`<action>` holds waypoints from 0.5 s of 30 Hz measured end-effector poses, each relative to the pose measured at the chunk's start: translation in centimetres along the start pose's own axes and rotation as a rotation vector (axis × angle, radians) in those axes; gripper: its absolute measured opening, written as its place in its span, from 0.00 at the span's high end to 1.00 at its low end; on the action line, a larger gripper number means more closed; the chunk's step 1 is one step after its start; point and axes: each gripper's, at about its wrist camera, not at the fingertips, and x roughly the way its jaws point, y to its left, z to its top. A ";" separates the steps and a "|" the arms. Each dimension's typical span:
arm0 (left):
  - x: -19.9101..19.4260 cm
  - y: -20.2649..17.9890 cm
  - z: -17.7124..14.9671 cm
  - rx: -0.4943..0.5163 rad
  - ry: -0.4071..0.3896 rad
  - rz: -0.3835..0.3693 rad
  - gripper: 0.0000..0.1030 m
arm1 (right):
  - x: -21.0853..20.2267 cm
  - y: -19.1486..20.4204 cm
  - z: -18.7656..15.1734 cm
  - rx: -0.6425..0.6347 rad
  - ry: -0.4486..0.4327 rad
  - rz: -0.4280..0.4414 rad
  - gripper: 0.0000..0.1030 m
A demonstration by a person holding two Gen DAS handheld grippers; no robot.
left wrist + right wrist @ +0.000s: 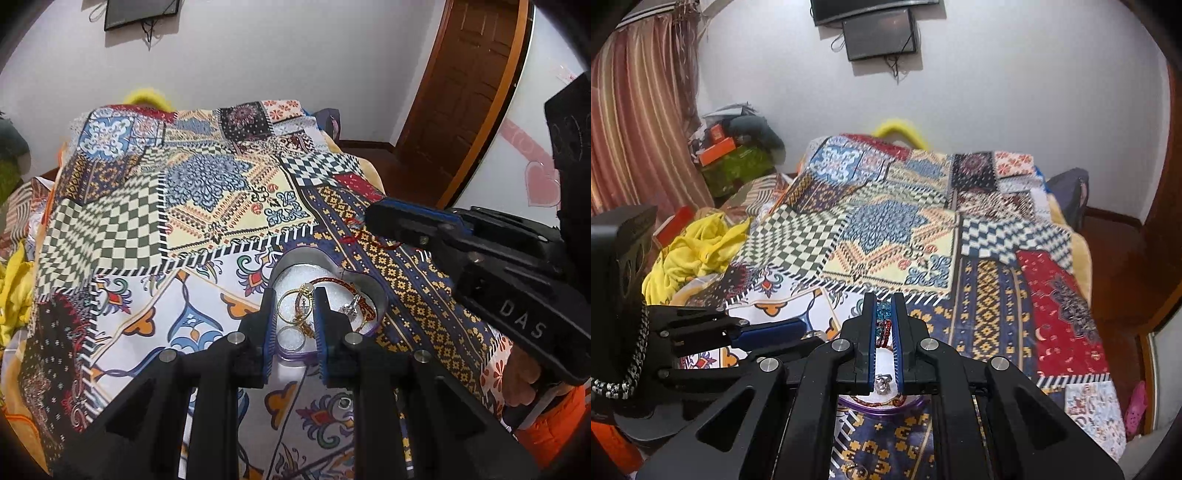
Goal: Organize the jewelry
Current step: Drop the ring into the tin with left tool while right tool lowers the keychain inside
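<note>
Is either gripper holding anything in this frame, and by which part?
The right gripper is shut on a beaded bracelet, pinching its blue and red beads at the fingertips. The left gripper, open over the heart-shaped box, holds nothing.

Looks like someone's bedroom at home. A bed fills most of the room, covered with a patchwork bedspread, and crumpled yellow clothes lie along its left edge. There's a dark screen mounted on the white wall, striped curtains on the left, and a brown wooden door.
</note>
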 end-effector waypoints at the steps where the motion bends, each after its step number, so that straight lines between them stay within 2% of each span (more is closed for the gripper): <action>1: 0.2 0.0 0.0 0.001 0.005 -0.003 0.82 | 0.3 0.0 -0.1 -0.001 0.009 0.002 0.94; 9: 2.0 -0.4 -0.3 0.031 0.047 -0.014 0.82 | 2.8 -0.8 -0.7 0.013 0.111 0.039 0.93; 15: 2.4 -0.2 -0.3 0.026 0.055 -0.023 0.82 | 3.7 -1.3 -0.9 0.029 0.154 0.060 0.93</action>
